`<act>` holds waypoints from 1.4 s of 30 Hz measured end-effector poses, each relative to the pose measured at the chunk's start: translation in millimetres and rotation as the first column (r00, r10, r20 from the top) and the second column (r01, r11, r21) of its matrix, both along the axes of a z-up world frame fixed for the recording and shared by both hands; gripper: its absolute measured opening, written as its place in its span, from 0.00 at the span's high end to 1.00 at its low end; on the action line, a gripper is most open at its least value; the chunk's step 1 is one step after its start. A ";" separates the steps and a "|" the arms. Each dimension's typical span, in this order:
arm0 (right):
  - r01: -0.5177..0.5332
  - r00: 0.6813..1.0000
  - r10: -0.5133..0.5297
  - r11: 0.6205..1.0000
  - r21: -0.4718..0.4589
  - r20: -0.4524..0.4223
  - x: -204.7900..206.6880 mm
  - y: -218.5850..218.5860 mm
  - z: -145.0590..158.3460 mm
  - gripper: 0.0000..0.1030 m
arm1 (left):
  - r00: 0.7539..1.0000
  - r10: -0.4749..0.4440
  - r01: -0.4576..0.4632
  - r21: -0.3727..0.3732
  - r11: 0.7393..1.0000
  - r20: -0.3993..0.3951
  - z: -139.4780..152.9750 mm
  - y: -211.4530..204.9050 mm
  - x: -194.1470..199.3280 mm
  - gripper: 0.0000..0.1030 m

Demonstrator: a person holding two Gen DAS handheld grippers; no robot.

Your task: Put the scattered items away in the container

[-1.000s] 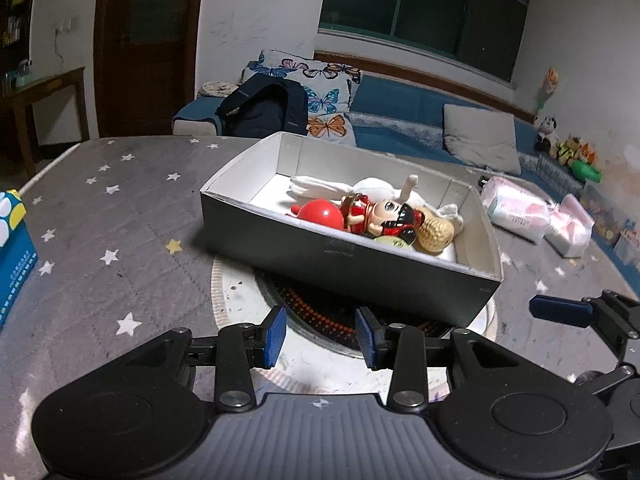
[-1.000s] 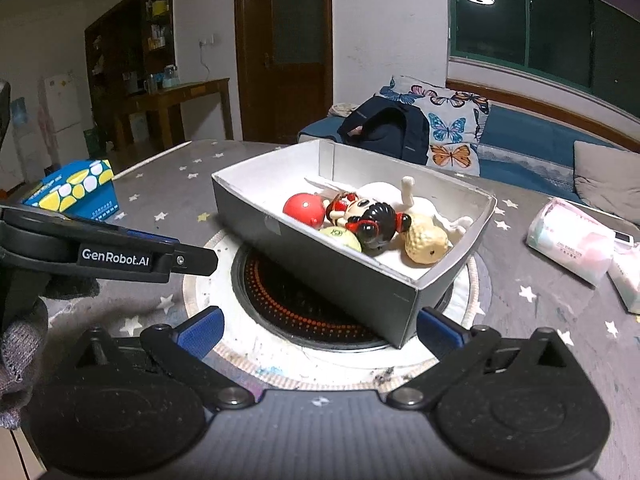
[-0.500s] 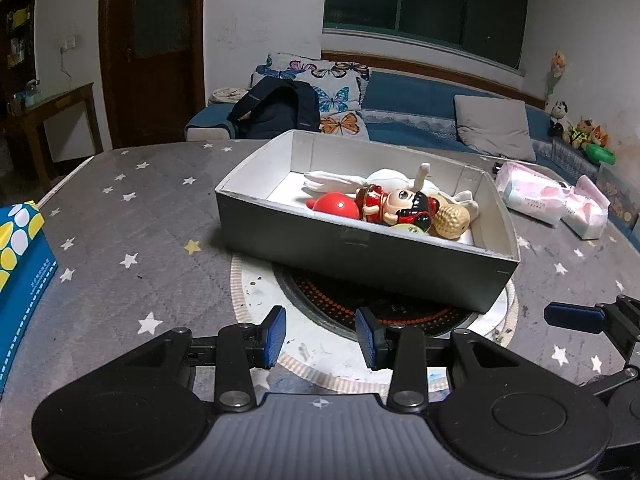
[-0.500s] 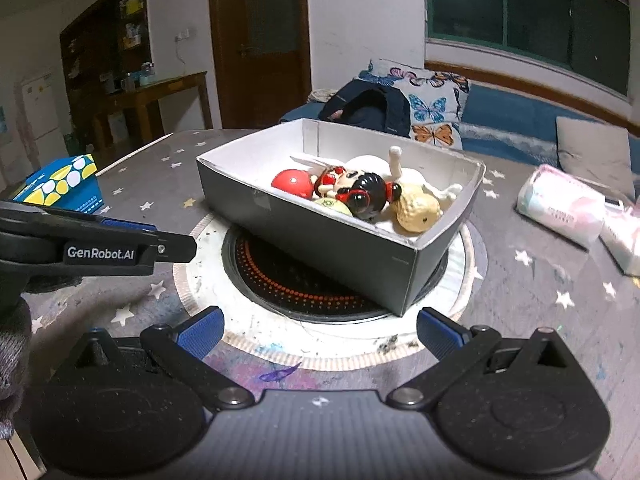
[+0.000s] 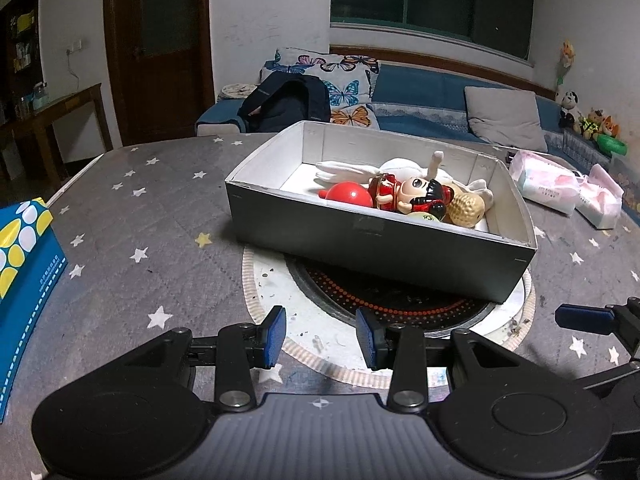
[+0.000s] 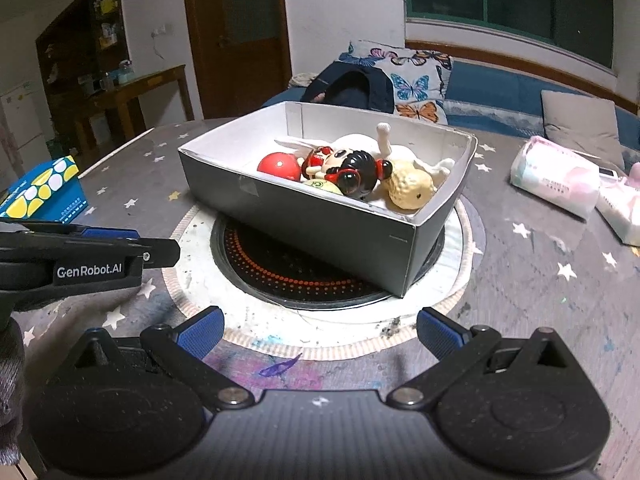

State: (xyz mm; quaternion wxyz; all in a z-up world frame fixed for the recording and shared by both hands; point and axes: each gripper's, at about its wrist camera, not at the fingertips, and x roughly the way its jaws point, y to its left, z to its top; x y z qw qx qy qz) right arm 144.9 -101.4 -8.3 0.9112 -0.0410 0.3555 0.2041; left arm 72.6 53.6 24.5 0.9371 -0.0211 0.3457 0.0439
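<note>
The grey rectangular cardboard box [image 5: 380, 248] is found on the star-patterned grey bench [image 5: 140, 216], partly over a round black burner ring [image 6: 288, 268]. A red ball [image 6: 279, 166], a red-and-black doll figure [image 6: 348, 170], a cream peanut-shaped toy [image 6: 410, 192] and a white plush (partly hidden) are held inside. The left hand-held gripper [image 5: 321, 336] and right hand-held gripper [image 6: 320, 332] are each seen apart, nothing between the pads, short of the box.

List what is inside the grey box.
Inside the grey box: a red ball, a doll with black hair, a yellow bumpy toy, a green-marked ball and a white plush. The doll covers most of the plush; anything beneath is hidden.
</note>
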 end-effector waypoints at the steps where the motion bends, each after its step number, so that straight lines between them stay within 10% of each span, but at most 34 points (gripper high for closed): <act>1: 0.004 1.000 -0.004 1.000 -0.002 -0.003 0.7 0.5 -0.3 0.00 | 1.000 -0.001 0.001 0.004 1.000 -0.002 -0.4 -0.3 0.7 0.61; 42: 0.133 0.980 -0.139 0.990 -0.055 -0.142 51.0 15.1 -17.9 0.00 | 0.994 -0.015 0.020 0.048 0.999 -0.107 -16.1 2.0 62.1 0.61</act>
